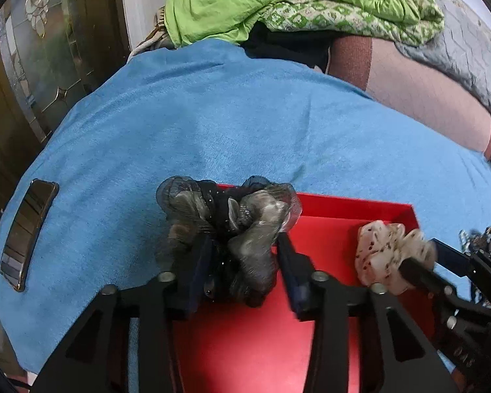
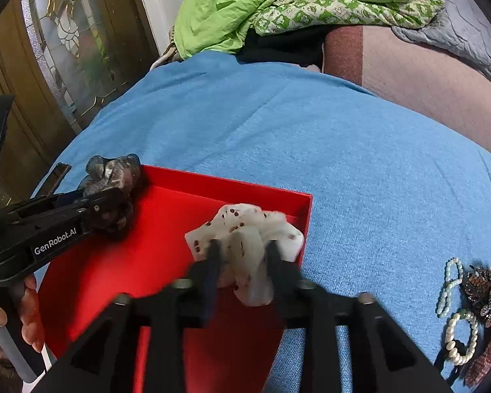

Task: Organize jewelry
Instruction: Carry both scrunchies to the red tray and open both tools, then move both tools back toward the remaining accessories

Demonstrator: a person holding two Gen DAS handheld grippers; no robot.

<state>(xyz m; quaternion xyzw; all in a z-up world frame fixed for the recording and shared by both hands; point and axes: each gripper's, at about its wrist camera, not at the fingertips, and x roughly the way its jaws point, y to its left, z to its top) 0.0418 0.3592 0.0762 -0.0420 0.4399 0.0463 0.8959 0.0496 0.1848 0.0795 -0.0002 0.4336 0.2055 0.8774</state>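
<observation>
Obscuring much of the red tray floor in both views are the gripper bodies; the tray's near edge is running out of frame. A phone is lying on the blue cloth at the left, its screen showing only glare. At the right wrist view's right margin, pearl bracelets and a brown butterfly clip are lying on the cloth, partly cut off by the lens rim; a reddish piece below them is too blurred to identify.

The left gripper is gripping a dark sheer scrunchie, fingers pressed against its sides, holding it at the tray's far left corner; whether it is touching the tray floor cannot be told. The right gripper is clamping a white spotted scrunchie between narrowly set fingers, positioned over the tray near its far right corner, just inside the right wall. Motion blur is softening the right fingertips.
</observation>
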